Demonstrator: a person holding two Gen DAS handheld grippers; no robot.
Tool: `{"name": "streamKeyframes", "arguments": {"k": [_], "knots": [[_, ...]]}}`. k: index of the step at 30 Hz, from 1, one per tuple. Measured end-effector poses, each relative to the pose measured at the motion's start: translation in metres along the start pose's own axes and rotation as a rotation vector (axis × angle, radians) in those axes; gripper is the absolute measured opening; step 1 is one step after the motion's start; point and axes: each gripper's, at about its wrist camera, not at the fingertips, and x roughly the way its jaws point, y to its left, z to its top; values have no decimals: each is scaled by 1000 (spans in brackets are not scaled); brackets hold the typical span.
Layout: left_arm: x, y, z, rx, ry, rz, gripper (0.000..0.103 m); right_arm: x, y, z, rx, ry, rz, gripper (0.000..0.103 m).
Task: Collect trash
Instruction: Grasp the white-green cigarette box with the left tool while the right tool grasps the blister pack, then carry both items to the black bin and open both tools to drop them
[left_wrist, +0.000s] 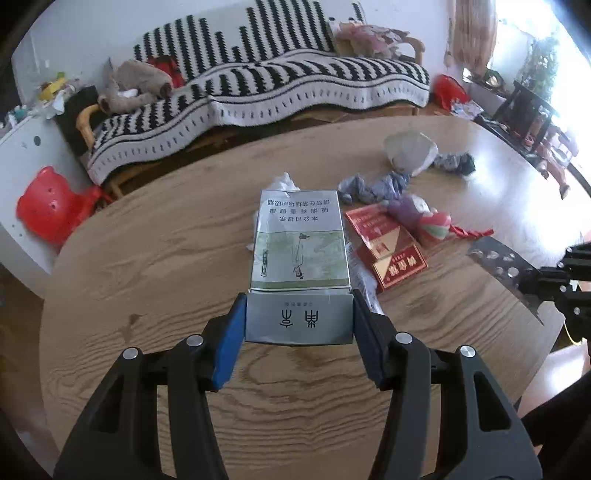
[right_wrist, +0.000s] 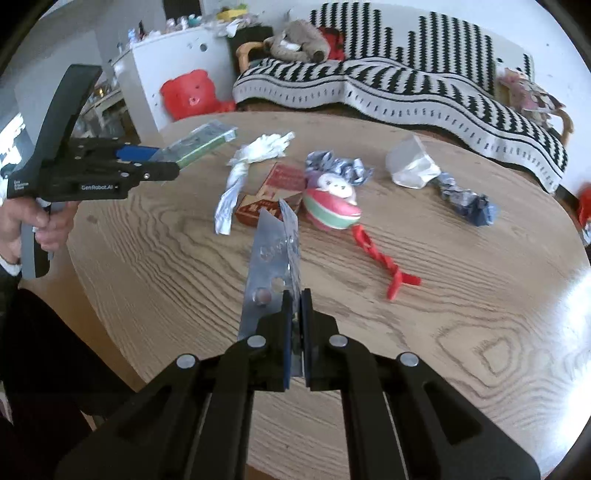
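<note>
A: Living room. Round wood-grain surface (left_wrist: 155, 258), sofa under a black-and-white striped blanket (left_wrist: 280, 88) past its far edge, red bear-shaped stool (left_wrist: 48, 206) at the far left edge.

B: Left claw (left_wrist: 298, 317)?

A: About half open, blue pads clamped on the flap end of a grey-green cigarette pack (left_wrist: 300, 243). Pack is off the surface, sticking out ahead of the fingers. Hand (right_wrist: 35, 225) grips the handle beyond the near left edge; claw tilts down.

B: Right claw (right_wrist: 295, 332)?

A: Closed tight on a silver blister sheet (right_wrist: 267, 254), held edge-on, raised over the middle of the surface. Also angled downward.

B: Trash remaining?

A: Mid-surface: red cigarette box (right_wrist: 275, 192), twisted white wrapper (right_wrist: 243, 173), round pink-and-green toy (right_wrist: 332, 206) with red ribbon (right_wrist: 384, 266). Toward the far right edge: clear plastic bag (right_wrist: 412, 166), crumpled blue-grey wrappers (right_wrist: 465, 203).
</note>
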Motion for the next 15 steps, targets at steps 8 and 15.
{"name": "streamKeyframes", "arguments": {"k": [8, 15], "knots": [[-9, -35, 17, 44, -30, -39, 54, -30, -20, -17, 67, -31, -40, 5], [-9, -115, 42, 125, -63, -138, 54, -81, -62, -50, 169, -83, -126, 5]]}}
